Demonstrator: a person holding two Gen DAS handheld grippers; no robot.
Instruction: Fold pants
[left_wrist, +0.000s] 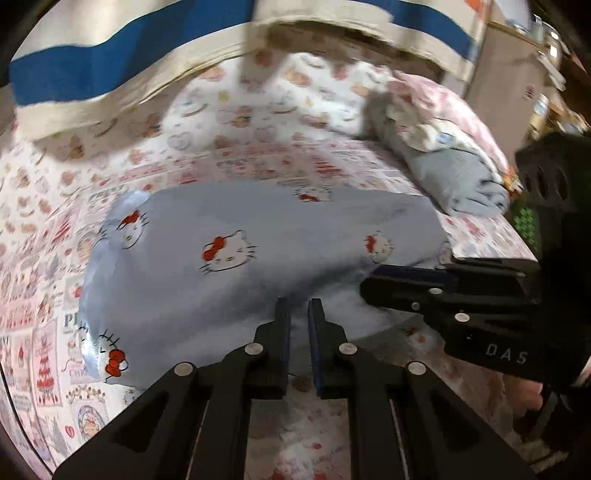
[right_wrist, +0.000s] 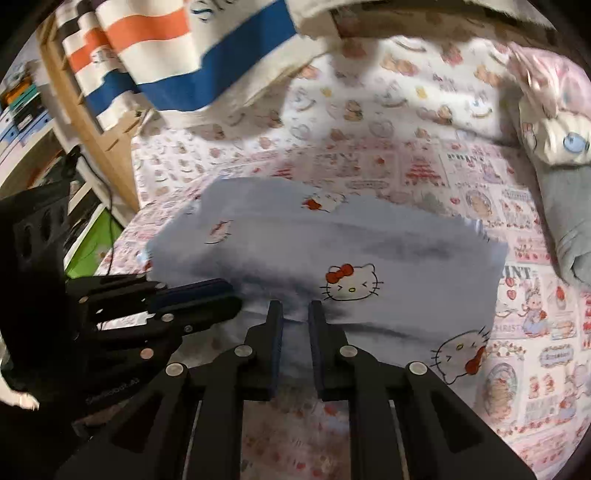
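1. The pants (left_wrist: 258, 258) lie on the bed (left_wrist: 229, 122), already laid into a compact, roughly rectangular bundle of pale blue cloth printed with cat faces and red bows.
2. By the look of it the cloth is thin, soft and light. It should drape and sag when lifted, and a single layer could slip out of a pinch, so a hold should take all the layers at once.
3. The best places to take hold seem to be the near edge and its two corners, where the layers stack.
4. The left gripper (left_wrist: 299, 314) sits at that near edge with a narrow gap between its fingers. I cannot tell whether cloth is caught in it.
5. The right gripper (right_wrist: 295, 314) is beside it at the same edge, equally narrow, and whether it grips is just as unclear.
6. The bed is covered by a soft patterned sheet that gives under pressure, so folds may creep.
7. A grey folded garment (left_wrist: 461, 177) and a pink pillow (left_wrist: 450, 107) lie at the far right.
8. A striped cloth (right_wrist: 177, 62) hangs over the far side, with a wooden shelf (right_wrist: 74, 110) to the left.
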